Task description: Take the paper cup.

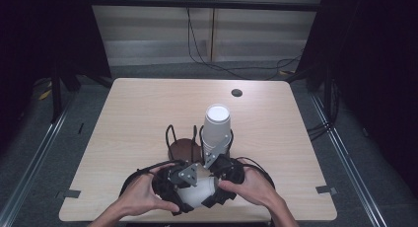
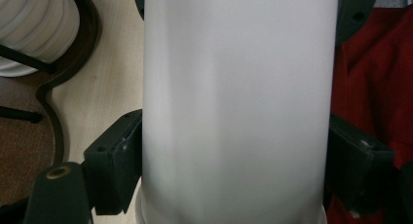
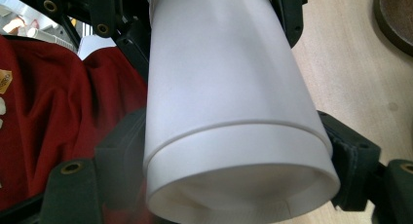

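Right at the near edge of the worktop, both hands are bunched together around a white paper cup. Plain, smooth, matte white, tapered, and lying on its side between the two tools, above the pale wood.

Left tool: clamped on the cup, black jaws pressing its wall on either side, the cup rising straight up the middle of the left gripper view.

Right tool: jaws set against the wider end, one on each side just behind the rolled rim; its camera looks straight at the open mouth, and a second rim line shows a little farther up the wall, like one cup nested in another. It grips the cup from the opposite end, the other tool's jaws visible at the far, narrower end.

A red cloth shows behind the cup in both gripper views.

Just beyond the hands stands a dark holder with wire loops, and in its right-hand ring a tall stack of white cups, upright.

Farther off, a small dark round spot near the far edge.
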### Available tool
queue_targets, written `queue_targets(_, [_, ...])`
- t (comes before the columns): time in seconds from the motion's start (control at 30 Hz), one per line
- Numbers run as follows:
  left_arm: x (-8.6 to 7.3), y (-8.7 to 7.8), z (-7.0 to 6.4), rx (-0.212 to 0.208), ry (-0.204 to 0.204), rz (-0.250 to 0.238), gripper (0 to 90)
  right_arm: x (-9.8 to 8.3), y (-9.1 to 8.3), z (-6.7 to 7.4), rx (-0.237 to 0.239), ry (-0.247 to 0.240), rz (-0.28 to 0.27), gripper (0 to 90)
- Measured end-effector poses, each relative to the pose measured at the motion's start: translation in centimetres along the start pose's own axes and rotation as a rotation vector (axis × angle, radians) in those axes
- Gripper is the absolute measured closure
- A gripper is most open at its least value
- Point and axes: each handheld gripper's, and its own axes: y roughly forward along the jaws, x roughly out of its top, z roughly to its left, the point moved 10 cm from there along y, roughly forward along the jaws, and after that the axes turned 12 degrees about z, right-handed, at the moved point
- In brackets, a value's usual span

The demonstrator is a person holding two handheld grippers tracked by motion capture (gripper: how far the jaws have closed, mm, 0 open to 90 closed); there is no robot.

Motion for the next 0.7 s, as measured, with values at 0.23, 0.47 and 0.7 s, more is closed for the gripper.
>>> queue_targets(0.23, [0.05, -0.26, 0.08, -0.008, 0.005, -0.025, 16.7, 0.12, -0.18, 0.07, -0.003, -0.002, -0.009, 24.5])
queue_targets(0.47, [0.27, -0.45, 0.31, -0.018, 0.007, -0.075, 13.6, 0.0, -0.65, -0.07, -0.003, 0.017, -0.015, 24.3])
queue_targets(0.7, [0.01, -0.87, 0.71, -0.083, -0.023, -0.145, 13.9, 0.21, -0.42, -0.06, -0.009, 0.009, -0.014, 24.2])
